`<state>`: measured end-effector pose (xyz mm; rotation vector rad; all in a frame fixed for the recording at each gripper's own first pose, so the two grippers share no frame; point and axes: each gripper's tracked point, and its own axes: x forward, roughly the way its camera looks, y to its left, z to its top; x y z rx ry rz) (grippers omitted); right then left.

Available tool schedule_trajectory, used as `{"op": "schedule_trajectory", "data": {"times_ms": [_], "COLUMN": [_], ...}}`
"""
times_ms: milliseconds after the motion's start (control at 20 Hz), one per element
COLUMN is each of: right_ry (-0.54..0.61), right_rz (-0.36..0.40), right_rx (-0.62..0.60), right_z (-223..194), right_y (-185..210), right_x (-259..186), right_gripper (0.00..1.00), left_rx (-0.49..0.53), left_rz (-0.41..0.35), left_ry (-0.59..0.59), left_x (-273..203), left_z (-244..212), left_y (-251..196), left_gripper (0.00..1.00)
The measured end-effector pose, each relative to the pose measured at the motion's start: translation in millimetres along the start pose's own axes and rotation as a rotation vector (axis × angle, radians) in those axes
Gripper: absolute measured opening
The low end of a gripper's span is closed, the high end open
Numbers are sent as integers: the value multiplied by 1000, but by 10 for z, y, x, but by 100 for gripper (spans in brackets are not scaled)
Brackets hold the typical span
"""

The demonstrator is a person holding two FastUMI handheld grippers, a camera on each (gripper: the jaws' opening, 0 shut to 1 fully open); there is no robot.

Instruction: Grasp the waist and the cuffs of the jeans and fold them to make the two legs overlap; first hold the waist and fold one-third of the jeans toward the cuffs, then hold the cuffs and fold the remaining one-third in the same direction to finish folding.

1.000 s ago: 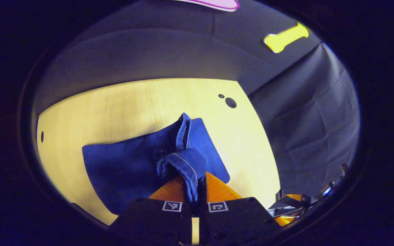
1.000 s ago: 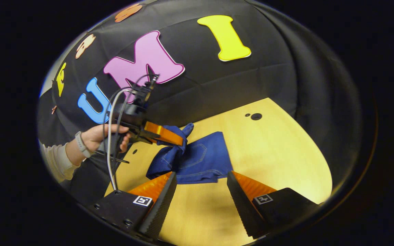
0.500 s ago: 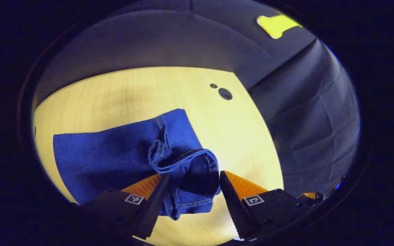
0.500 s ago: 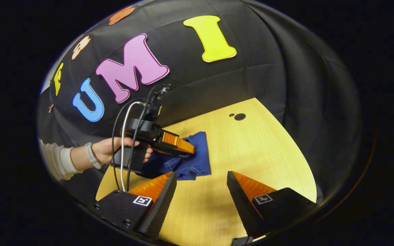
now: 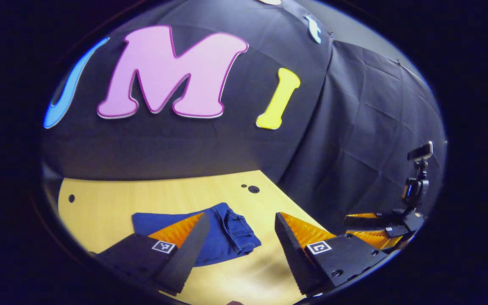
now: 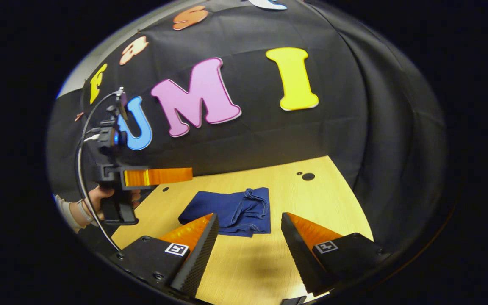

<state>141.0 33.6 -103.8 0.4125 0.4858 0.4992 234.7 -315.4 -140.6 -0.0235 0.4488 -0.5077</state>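
The blue jeans (image 5: 227, 235) lie folded into a compact bundle on the wooden table (image 5: 112, 199), a cuff end rumpled on top. In the left gripper view my left gripper (image 5: 239, 228) is open, raised and set back from the bundle, nothing between its fingers. The right gripper view shows the same jeans (image 6: 231, 209) lying flat beyond my right gripper (image 6: 248, 228), which is open and empty. Farther left there, the left gripper (image 6: 187, 174) hangs level above the table's left side, held by a hand (image 6: 95, 197).
Two small dark holes (image 6: 307, 176) mark the table near its far right corner, another hole (image 5: 71, 198) sits at the far left. The right gripper's body with its camera (image 5: 413, 190) shows at the right edge of the left gripper view.
My left gripper has let go of the jeans cuff, opened, and pulled up and back. The cuff end now rests on the folded bundle. My right gripper stays open, drawn back slightly.
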Motion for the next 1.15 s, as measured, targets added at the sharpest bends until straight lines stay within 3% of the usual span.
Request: {"op": "schedule_trajectory", "data": {"times_ms": [250, 350, 550, 800, 1000, 1050, 1150], "right_ry": [-69, -104, -202, -300, -366, -375, -395], "right_rz": [62, 51, 10, -49, -97, -106, -116], "right_rx": [-69, -131, -203, -298, -323, -315, -302], "right_z": [240, 347, 609, 815, 989, 1003, 1037], "right_y": [643, 775, 981, 1064, 1071, 1041, 1012], "right_x": [-628, -884, -1274, -1517, -1674, -1674, -1723], "right_gripper": [94, 95, 96, 96, 97, 94, 96], "left_rx": [-54, -44, 46, 121, 121, 116, 114], "left_rz": [125, 176, 268, 391, 444, 450, 448], "left_ry": [-171, -219, -291, -387, -425, -425, -449], "left_x": [-1190, -1622, -1945, -2424, -2576, -2570, -2545], "left_z": [-145, -199, -225, 50, 194, 202, 269], "left_y": [-68, -115, -160, -188, -230, -229, -265], "left_gripper": [96, 96, 96, 98, 97, 94, 97]}}
